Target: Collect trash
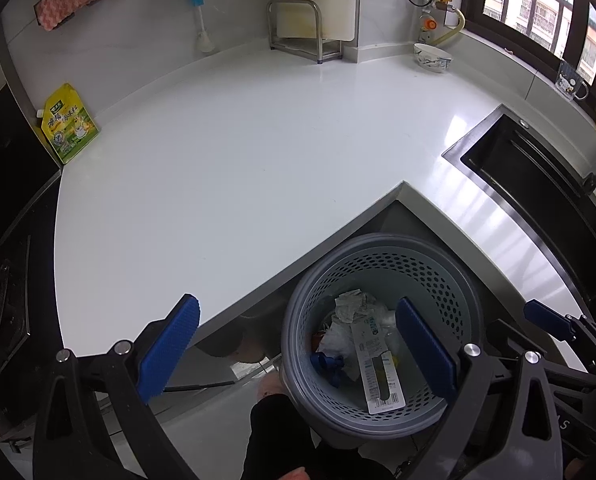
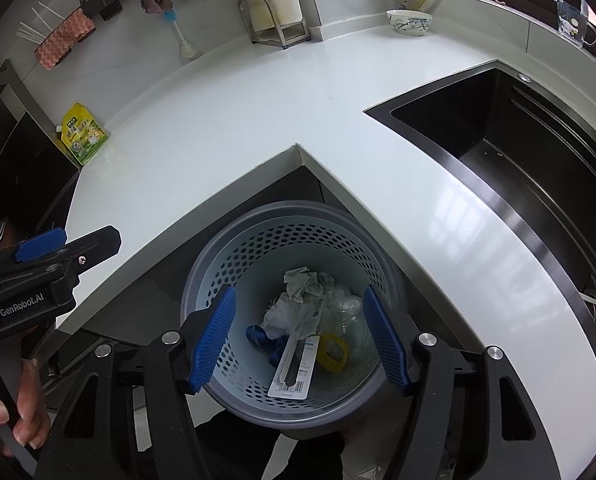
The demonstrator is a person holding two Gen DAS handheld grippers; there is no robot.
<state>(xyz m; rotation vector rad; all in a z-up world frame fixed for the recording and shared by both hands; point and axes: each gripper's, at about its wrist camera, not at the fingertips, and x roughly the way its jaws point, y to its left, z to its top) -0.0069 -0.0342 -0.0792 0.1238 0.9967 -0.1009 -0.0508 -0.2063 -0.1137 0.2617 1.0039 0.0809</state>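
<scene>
both grippers spread wide, holding nothing: left gripper, right gripper above trash basket.

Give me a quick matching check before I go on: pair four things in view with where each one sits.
Things:
1. crumpled paper
2. yellow pouch
3. patterned bowl
4. trash basket

Places:
A. on the counter's left end, by the wall
B. on the floor, in the counter's inner corner
C. inside the basket
D. on the far counter, under the window

Pairs: 1-C, 2-A, 3-D, 4-B. Both grippers' jaws are open and hold nothing.
</scene>
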